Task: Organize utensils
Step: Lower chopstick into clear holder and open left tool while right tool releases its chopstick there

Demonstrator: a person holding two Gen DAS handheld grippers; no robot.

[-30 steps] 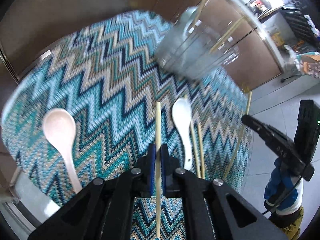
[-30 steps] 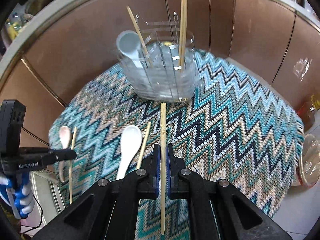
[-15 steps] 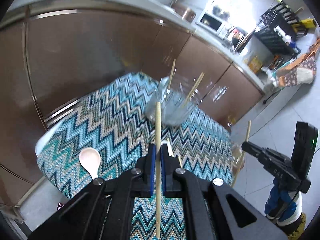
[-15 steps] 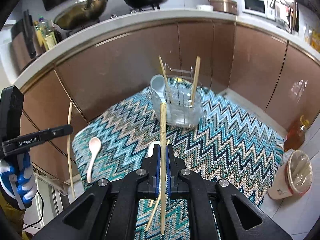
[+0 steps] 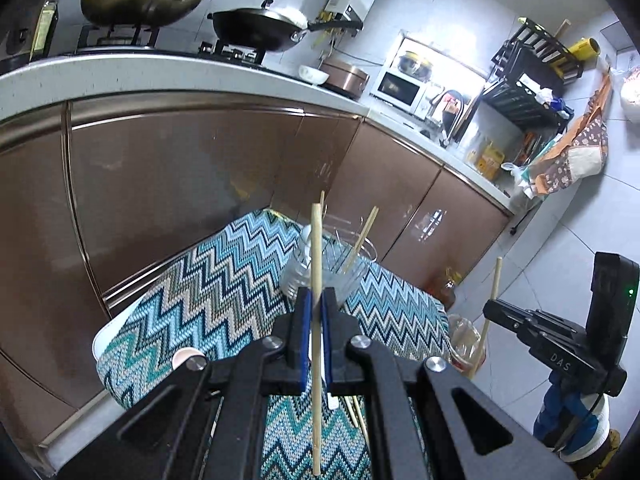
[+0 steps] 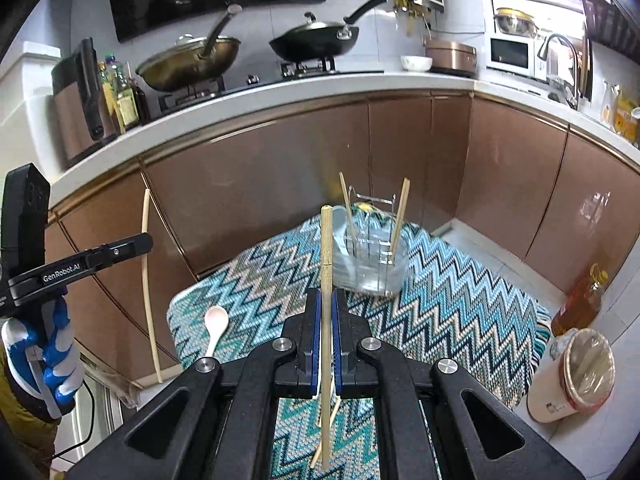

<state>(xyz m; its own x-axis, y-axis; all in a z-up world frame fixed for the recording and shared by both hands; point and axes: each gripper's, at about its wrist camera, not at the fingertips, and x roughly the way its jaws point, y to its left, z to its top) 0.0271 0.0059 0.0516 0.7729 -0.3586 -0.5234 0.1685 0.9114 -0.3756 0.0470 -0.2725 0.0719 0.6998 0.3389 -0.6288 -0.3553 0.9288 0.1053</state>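
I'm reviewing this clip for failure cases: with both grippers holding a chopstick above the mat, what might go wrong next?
Each chopstick is pinched at one narrow spot, so it may pivot or slip. The clear holder already has two leaning chopsticks and a spoon; an incoming tip could catch them or tip it. Both grippers converging might collide.

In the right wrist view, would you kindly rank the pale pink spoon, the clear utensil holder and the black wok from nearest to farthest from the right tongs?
1. Pale pink spoon: on the zigzag-patterned mat, just left of the right tongs.
2. Clear utensil holder: ahead, at the mat's far end.
3. Black wok: on the stove, up on the counter beyond.
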